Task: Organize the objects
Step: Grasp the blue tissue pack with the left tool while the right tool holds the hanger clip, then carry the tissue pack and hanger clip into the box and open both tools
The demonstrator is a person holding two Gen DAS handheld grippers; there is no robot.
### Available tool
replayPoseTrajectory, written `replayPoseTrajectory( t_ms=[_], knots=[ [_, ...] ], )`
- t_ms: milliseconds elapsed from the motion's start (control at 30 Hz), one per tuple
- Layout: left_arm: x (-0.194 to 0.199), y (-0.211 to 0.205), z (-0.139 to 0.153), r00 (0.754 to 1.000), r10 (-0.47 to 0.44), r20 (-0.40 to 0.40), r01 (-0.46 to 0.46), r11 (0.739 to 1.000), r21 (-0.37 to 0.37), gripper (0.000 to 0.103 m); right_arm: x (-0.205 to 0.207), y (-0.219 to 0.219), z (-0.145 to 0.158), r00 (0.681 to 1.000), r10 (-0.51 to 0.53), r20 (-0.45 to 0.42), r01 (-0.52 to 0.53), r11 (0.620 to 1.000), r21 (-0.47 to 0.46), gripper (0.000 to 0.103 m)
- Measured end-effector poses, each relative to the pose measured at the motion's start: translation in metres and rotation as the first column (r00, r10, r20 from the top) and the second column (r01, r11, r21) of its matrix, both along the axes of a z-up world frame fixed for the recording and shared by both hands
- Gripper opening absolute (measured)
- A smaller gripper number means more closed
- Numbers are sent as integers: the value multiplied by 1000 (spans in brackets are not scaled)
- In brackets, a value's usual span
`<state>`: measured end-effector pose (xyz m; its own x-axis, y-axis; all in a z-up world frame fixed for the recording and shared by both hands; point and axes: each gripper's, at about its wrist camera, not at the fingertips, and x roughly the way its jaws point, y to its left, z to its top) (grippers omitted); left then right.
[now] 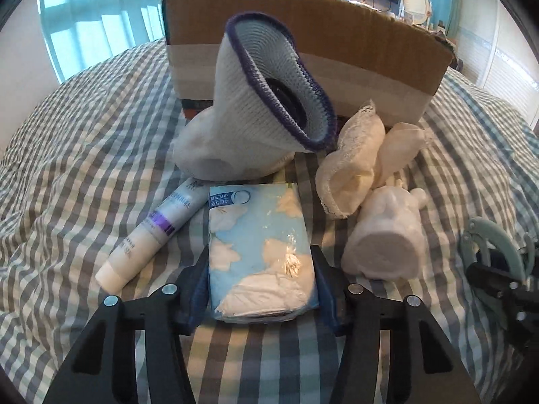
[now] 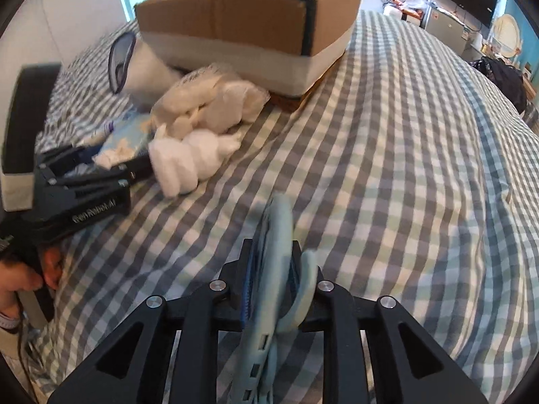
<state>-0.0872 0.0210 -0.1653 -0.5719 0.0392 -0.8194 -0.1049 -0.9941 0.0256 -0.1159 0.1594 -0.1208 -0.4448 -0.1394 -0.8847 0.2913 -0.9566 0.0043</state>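
Observation:
My left gripper [image 1: 259, 279] is shut on a blue-and-white tissue pack [image 1: 261, 249], its fingers on both long sides, low over the checked bedspread. My right gripper [image 2: 271, 279] is shut on a pale green plastic hanger [image 2: 269, 269], held edge-on; the hanger also shows in the left wrist view [image 1: 495, 249] at the far right. An open cardboard box [image 2: 242, 17] stands at the back. In front of it lie a white knit hat with a purple rim [image 1: 266, 101], a white tube [image 1: 151, 232], lace-edged white cloths [image 1: 357, 158] and a white plush toy [image 1: 384, 235].
Everything lies on a bed with a grey-and-white checked cover [image 2: 404, 168]. A dark bin with a white base [image 2: 23, 134] stands at the left. The person's hand [image 2: 20, 279] holds the left gripper. Window curtains, a TV and a mirror are behind.

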Motion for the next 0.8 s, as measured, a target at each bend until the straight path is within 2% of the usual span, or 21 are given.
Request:
replayPoseTrajectory(
  t_ms=[100,333,567,800],
  knots=[
    [15,-5,10,1000,10,-5,-10,1000,12,54,7,-1,6,1000,1,-20,-1,1000,-9,13],
    [43,-19,43,998,29,-51,-27,999,37,54,22,-7,38,995,-9,-97,8,1000,-14,12],
    [41,-34,104,986,28,-167,-21,999,44,54,40,-20,83,981,9,-193,-13,1000,-21,12],
    [42,-28,167,956,-1,-294,15,999,45,54,42,-27,145,950,27,-310,-48,997,-60,12]
  ],
)
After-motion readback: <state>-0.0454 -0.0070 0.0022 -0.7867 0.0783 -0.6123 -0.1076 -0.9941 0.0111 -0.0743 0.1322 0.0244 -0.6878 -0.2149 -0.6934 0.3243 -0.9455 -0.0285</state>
